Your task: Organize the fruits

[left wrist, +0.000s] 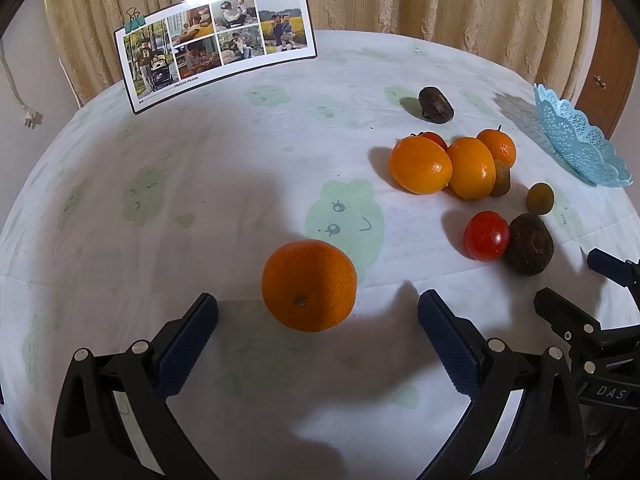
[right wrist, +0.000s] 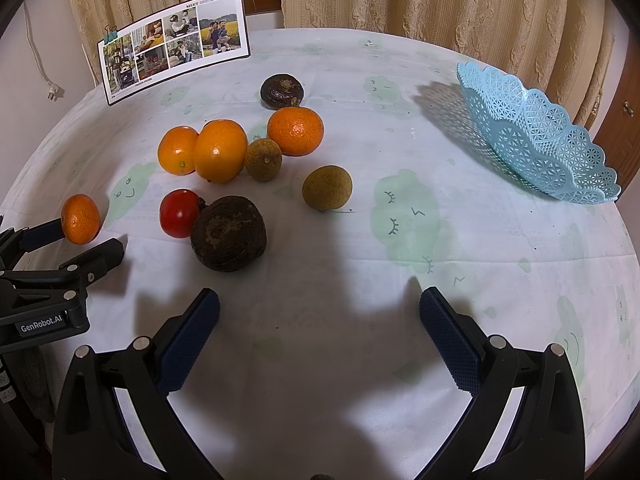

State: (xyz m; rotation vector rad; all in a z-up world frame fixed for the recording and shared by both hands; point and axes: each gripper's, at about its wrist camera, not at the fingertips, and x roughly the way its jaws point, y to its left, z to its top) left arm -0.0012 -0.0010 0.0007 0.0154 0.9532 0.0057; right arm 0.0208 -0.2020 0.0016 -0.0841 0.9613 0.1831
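In the left wrist view a mandarin (left wrist: 309, 285) lies on the cloth between and just ahead of my open left gripper (left wrist: 318, 308). It shows in the right wrist view (right wrist: 80, 219) between the left fingers. Right of it lie two kumquats (left wrist: 421, 165), another mandarin (left wrist: 497, 147), a red tomato (left wrist: 486, 235), dark brown fruits (left wrist: 530, 244) and small green-brown fruits (left wrist: 539, 198). A light blue lace basket (right wrist: 536, 136) stands empty at the far right. My right gripper (right wrist: 319, 308) is open and empty, short of the dark brown fruit (right wrist: 228, 233).
A photo card (left wrist: 218, 42) held by binder clips stands at the table's far left edge. The round table (right wrist: 400, 280) has a white cloth with green cartoon prints. Curtains hang behind it. The right gripper (left wrist: 592, 276) shows at the left wrist view's right edge.
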